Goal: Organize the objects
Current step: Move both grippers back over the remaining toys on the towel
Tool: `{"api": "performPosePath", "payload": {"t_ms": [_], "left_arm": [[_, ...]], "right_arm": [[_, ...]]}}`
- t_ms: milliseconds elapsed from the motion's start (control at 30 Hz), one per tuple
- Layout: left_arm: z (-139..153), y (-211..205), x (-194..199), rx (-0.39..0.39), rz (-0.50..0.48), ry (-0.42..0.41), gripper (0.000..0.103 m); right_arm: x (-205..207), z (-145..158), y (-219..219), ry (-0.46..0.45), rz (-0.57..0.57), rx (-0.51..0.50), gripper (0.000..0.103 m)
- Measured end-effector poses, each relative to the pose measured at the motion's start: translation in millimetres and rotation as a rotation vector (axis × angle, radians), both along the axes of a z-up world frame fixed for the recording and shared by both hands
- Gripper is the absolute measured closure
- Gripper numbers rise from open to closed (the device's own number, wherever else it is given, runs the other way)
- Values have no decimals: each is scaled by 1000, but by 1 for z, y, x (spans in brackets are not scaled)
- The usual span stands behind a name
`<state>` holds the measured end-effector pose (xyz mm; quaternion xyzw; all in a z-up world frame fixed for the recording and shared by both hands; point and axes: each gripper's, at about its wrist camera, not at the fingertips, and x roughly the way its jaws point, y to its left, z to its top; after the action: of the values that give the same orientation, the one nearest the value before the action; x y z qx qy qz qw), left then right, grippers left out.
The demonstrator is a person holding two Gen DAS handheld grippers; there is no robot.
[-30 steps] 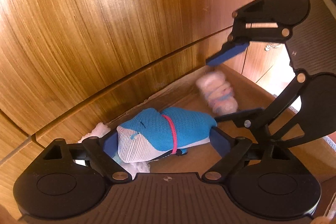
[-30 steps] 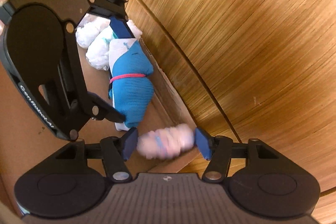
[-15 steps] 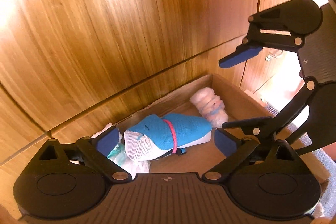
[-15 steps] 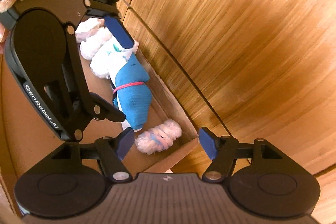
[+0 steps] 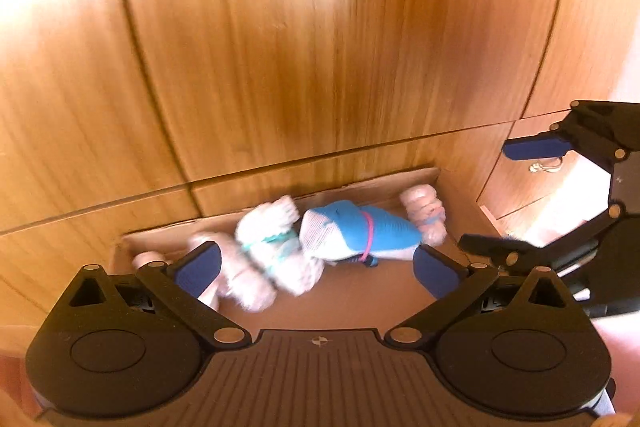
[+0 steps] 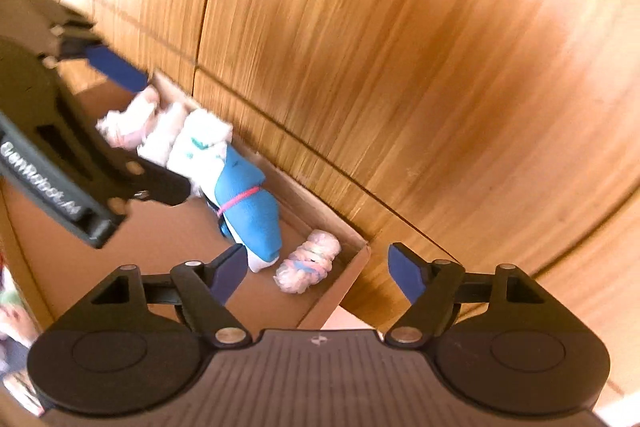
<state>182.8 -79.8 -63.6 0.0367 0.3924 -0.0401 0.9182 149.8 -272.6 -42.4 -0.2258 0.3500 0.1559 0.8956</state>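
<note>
A cardboard box (image 5: 372, 301) stands against a wooden cabinet. Along its back wall lie several rolled sock bundles: a blue and white one with a pink band (image 5: 356, 233), a white and teal one (image 5: 276, 247), pale pink ones at the left (image 5: 244, 279), and a pink fluffy one (image 5: 426, 213) in the right corner. In the right wrist view the blue bundle (image 6: 248, 211) and the pink one (image 6: 308, 261) lie side by side. My left gripper (image 5: 316, 267) is open and empty above the box. My right gripper (image 6: 318, 269) is open and empty above the box corner.
The wooden cabinet front (image 5: 320, 47) rises right behind the box. The box's right wall (image 6: 340, 287) sits below my right gripper. A small metal handle (image 5: 546, 167) shows on a drawer at the right. More soft items (image 6: 12, 311) lie at the left edge.
Both grippers have let go of their sock bundles and pulled back up out of the box. The blue and pink bundles now lie in the box.
</note>
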Motion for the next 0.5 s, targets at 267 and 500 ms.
{"api": "performPosePath", "payload": {"t_ms": [267, 500], "left_arm": [[18, 33, -98, 47, 26, -68, 1], [10, 62, -179, 52, 84, -101, 1]], "right_arm": [[-74, 24, 9, -29, -78, 100, 20], [-139, 31, 9, -48, -121, 162, 14]]}}
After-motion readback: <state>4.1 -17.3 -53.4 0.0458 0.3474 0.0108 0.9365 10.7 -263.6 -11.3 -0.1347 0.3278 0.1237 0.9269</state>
